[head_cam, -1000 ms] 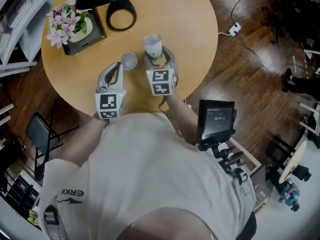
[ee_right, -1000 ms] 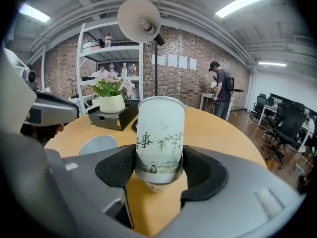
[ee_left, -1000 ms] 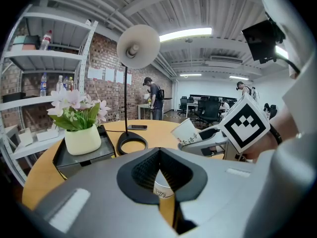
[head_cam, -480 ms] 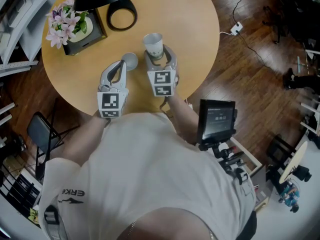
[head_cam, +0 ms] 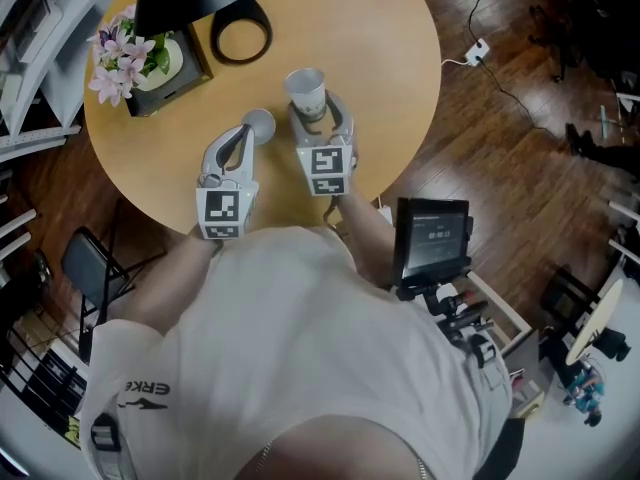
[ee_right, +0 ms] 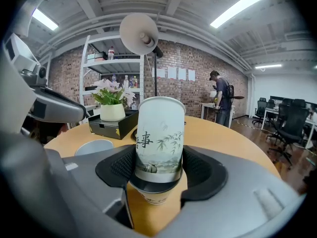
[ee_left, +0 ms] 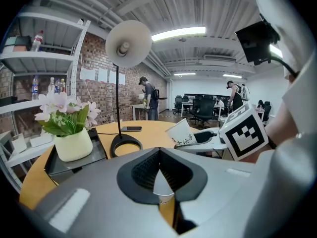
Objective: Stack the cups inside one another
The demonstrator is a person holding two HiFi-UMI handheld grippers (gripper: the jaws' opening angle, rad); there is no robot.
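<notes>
Nearest us, the right gripper (head_cam: 318, 116) has its jaws clamped on the printed paper cup (ee_right: 158, 138). The dark pads press its lower wall from both sides. In the left gripper view that cup leans, with its mouth tipped toward the lamp side.

Just beside it, the left gripper (head_cam: 244, 134) has its jaws together at the tips. The plain grey cup (head_cam: 260, 122) stands mouth-up on the round wooden table (head_cam: 385, 63) right at those tips, and its pale surface shows in the wedge under the pads. We cannot tell whether the tips nip its rim or only rest by it, so we treat it as unheld.

We judge the step in hand to be lining the two cups up so one slides into the other:

- **Square up:** we would first bring the printed cup upright, because a tilted base will catch on the rim.
- **Lower:** we then centre its base over the grey cup's mouth and bring it straight down.
- **Grip:** paper walls buckle easily, so the squeeze wants to be no harder than it looks now.
- **Brace:** the grey cup is light and likely to skid if nudged, so we brace it with the left gripper.

Farther off, the lamp's ring base (head_cam: 241, 28) and the potted flowers (head_cam: 150, 53) stand well apart from the cups and out of the way.
</notes>
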